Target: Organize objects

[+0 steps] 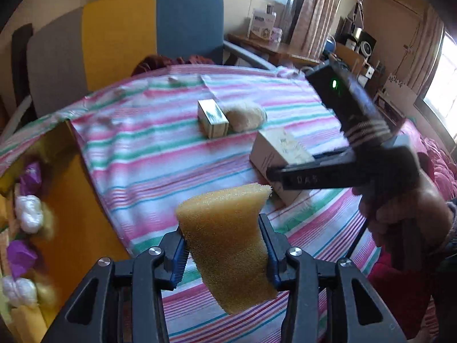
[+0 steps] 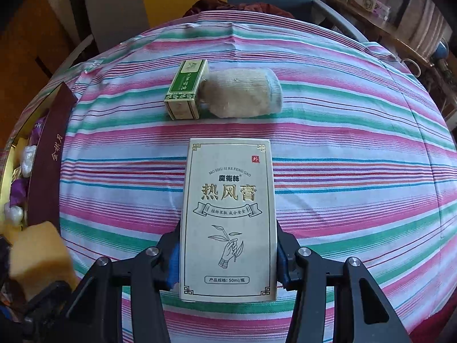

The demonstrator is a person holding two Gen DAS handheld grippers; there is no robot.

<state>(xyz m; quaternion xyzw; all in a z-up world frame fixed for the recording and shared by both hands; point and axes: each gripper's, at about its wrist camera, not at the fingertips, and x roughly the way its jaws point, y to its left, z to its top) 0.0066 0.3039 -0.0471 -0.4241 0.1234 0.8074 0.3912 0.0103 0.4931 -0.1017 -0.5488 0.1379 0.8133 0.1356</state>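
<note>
My left gripper is shut on a yellow sponge and holds it above the striped cloth, beside an open box at the left. The sponge also shows in the right wrist view. My right gripper is shut on a white carton with Chinese print, held over the cloth; the left wrist view shows this carton with the right gripper's body behind it. A small green box and a beige rolled sock lie side by side farther back.
An open gold-lined box with purple and white wrapped pieces stands at the left edge; its maroon lid leans on it. A yellow and blue chair stands behind the table. Cluttered desks lie at the back right.
</note>
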